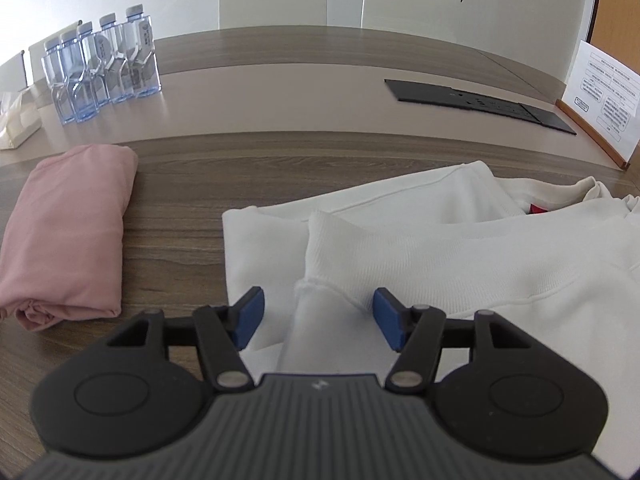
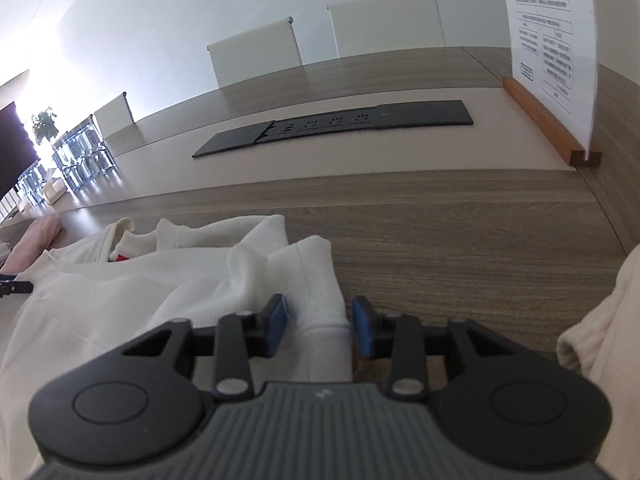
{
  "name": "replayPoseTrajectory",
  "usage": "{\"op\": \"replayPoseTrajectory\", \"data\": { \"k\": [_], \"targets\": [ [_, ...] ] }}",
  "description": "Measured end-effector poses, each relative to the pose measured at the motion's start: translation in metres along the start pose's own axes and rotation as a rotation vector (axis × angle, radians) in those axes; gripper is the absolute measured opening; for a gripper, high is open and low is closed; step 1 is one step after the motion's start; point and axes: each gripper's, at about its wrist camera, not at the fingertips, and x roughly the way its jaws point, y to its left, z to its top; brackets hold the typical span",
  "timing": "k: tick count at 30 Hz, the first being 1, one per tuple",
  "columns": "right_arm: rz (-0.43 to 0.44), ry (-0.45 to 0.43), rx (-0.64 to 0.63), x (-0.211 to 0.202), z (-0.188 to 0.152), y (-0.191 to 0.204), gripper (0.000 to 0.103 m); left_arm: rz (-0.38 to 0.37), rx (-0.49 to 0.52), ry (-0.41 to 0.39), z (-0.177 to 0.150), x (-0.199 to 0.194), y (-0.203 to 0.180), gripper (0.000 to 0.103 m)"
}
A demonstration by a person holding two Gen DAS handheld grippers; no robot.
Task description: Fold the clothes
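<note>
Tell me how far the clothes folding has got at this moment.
Done: a pink garment lies folded on the wood-grain table. In hand: the white ribbed-cuff sweatshirt is spread out, one cuff between the left gripper's open jaws, another cuff between the right gripper's pads, contact unclear. Left: the sweatshirt's folds; its neckline still shows.

wood-grain table (image 1: 180, 200) under white sweatshirt (image 1: 480, 248), pink garment (image 1: 68, 232), bottles (image 1: 100, 64)
</note>
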Motion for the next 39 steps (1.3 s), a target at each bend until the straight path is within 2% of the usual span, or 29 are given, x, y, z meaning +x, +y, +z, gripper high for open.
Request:
{"op": "replayPoseTrajectory", "data": {
  "k": [1, 2, 6, 10, 13, 15, 17, 19, 21, 22, 23, 25, 26, 28, 29, 31, 33, 36, 39],
  "targets": [
    [-0.012, -0.025, -0.013, -0.005, 0.000, 0.006, 0.023, -0.018, -0.006, 0.002, 0.001, -0.001, 0.001, 0.036],
    [-0.026, -0.053, -0.027, -0.012, 0.000, 0.013, 0.020, -0.021, -0.002, -0.017, 0.000, -0.007, 0.001, 0.012],
    [-0.071, -0.187, -0.070, -0.051, 0.006, 0.035, 0.017, -0.034, 0.014, -0.095, -0.001, -0.033, -0.002, 0.008],
    [-0.051, -0.368, -0.079, -0.112, 0.023, 0.051, 0.016, 0.002, 0.030, -0.260, 0.007, -0.087, -0.003, 0.008],
    [-0.095, -0.453, -0.134, -0.129, 0.044, 0.064, 0.016, 0.045, 0.058, -0.345, 0.030, -0.109, -0.001, 0.009],
    [-0.133, -0.442, -0.133, -0.116, 0.063, 0.065, 0.016, 0.086, 0.070, -0.369, 0.049, -0.109, 0.001, 0.009],
    [-0.171, -0.384, -0.120, -0.088, 0.079, 0.062, 0.017, 0.116, 0.088, -0.335, 0.072, -0.087, 0.005, 0.009],
    [-0.204, -0.273, -0.109, -0.052, 0.087, 0.059, 0.021, 0.107, 0.090, -0.248, 0.083, -0.054, 0.010, 0.010],
    [-0.254, -0.183, -0.091, -0.024, 0.083, 0.056, 0.026, 0.105, 0.097, -0.145, 0.084, -0.018, 0.012, 0.016],
    [-0.271, -0.169, -0.075, -0.021, 0.079, 0.056, 0.029, 0.111, 0.099, -0.096, 0.081, -0.001, 0.013, 0.019],
    [-0.259, -0.170, -0.057, -0.025, 0.073, 0.055, 0.038, 0.135, 0.083, -0.058, 0.072, 0.008, 0.017, 0.022],
    [-0.213, -0.179, -0.021, -0.043, 0.057, 0.052, 0.054, 0.152, 0.065, -0.061, 0.058, 0.006, 0.022, 0.022],
    [-0.188, -0.187, -0.003, -0.057, 0.047, 0.050, 0.057, 0.142, 0.051, -0.076, 0.048, -0.005, 0.028, 0.024],
    [-0.139, -0.194, 0.041, -0.086, 0.018, 0.044, 0.059, 0.104, 0.011, -0.107, 0.028, -0.031, 0.039, 0.029],
    [-0.115, -0.196, 0.063, -0.101, 0.003, 0.040, 0.060, 0.066, -0.020, -0.112, 0.015, -0.045, 0.044, 0.035],
    [-0.056, -0.196, 0.137, -0.134, -0.046, 0.027, 0.060, -0.010, -0.083, -0.124, -0.011, -0.074, 0.055, 0.041],
    [0.018, -0.218, 0.231, -0.161, -0.087, 0.017, 0.060, -0.065, -0.095, -0.119, -0.040, -0.097, 0.053, 0.047],
    [0.150, -0.253, 0.397, -0.180, -0.140, 0.007, 0.060, -0.099, -0.082, -0.106, -0.075, -0.118, 0.040, 0.054],
    [0.137, -0.248, 0.426, -0.180, -0.173, 0.017, 0.060, -0.135, -0.071, -0.087, -0.093, -0.125, 0.031, 0.054]
  ]
}}
